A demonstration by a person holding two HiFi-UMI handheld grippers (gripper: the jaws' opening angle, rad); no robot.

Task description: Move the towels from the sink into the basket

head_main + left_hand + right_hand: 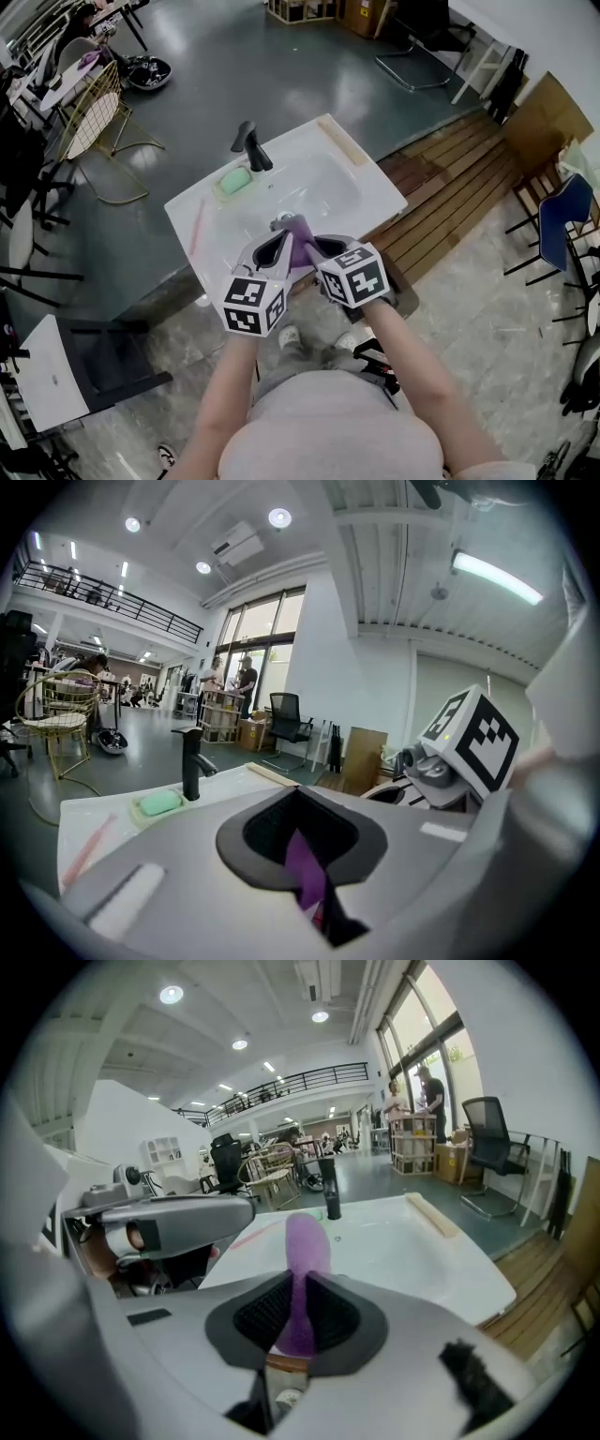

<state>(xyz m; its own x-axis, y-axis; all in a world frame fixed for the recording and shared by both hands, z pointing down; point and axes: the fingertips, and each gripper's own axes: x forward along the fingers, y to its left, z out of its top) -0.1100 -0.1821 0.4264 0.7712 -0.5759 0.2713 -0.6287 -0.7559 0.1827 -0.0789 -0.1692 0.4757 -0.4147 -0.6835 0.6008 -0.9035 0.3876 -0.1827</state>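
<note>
A white sink (361,202) stands in front of me in the head view. Both grippers meet at its near edge, side by side. A purple towel (300,242) is bunched between them, lifted just above the rim. My left gripper (277,248) is shut on one strip of the towel (305,872), which shows as a narrow purple fold between its dark pads. The right gripper (322,249) pinches another part of the towel (303,1251), which stands up in a rounded roll from its jaws. The basin itself looks bare.
On the sink's far side stand a black faucet (250,146), a green soap (234,180) and a pink stick (196,228). A wooden deck (459,192) lies right of the sink. A gold wire chair (94,117) stands at the far left, a black chair (89,366) near left.
</note>
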